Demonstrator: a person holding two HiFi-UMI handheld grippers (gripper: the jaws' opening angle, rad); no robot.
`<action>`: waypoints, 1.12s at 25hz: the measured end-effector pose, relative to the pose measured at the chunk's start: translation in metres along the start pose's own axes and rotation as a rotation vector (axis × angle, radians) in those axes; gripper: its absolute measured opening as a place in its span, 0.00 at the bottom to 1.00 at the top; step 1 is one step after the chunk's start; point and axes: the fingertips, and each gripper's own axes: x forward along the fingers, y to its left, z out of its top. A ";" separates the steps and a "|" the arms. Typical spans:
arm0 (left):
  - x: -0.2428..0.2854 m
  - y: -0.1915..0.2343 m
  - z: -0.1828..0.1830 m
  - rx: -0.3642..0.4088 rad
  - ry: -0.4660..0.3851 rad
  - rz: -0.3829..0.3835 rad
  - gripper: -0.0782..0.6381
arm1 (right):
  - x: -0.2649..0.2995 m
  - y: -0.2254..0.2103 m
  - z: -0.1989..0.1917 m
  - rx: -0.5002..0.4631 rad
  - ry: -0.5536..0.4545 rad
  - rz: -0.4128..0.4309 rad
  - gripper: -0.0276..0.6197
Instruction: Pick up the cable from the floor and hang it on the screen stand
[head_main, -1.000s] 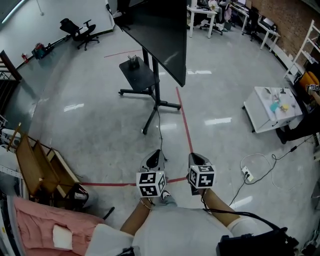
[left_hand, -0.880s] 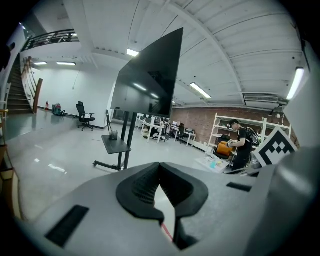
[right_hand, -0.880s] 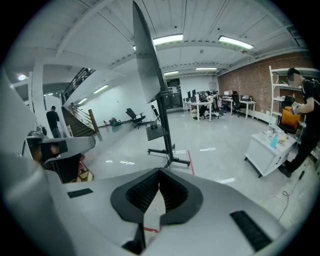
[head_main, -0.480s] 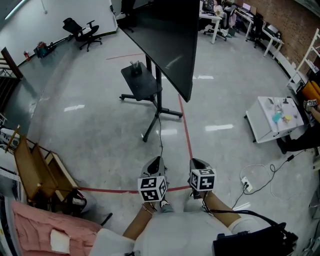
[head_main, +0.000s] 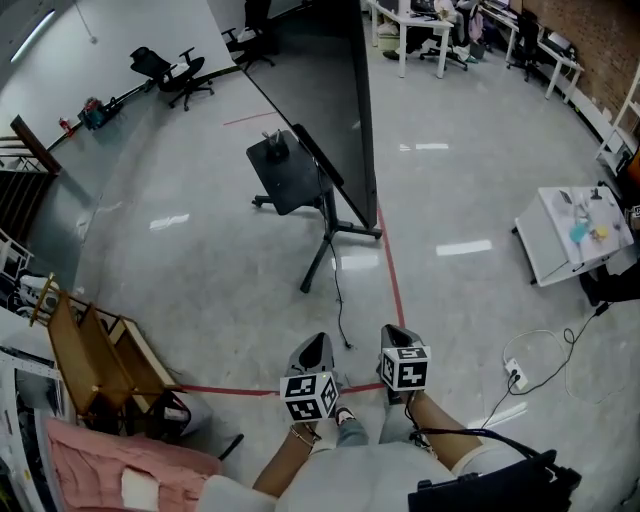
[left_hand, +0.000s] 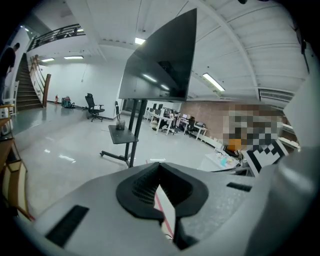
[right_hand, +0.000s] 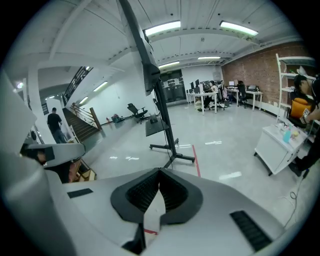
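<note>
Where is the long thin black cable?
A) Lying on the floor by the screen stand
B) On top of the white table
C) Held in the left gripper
A: the head view shows the black cable trailing across the floor from the foot of the screen stand.

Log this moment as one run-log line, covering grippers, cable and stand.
left gripper: shut, empty | right gripper: shut, empty | cable: on floor, not held | screen stand: ahead, beyond cable
</note>
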 end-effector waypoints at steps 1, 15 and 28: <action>0.008 -0.003 -0.004 0.006 0.014 0.001 0.11 | 0.005 -0.005 -0.001 0.005 0.004 0.004 0.07; 0.147 0.073 -0.159 0.015 0.067 0.087 0.12 | 0.168 -0.102 -0.101 -0.054 0.025 0.026 0.07; 0.299 0.232 -0.395 0.092 -0.019 0.141 0.12 | 0.442 -0.109 -0.346 -0.315 0.146 0.256 0.08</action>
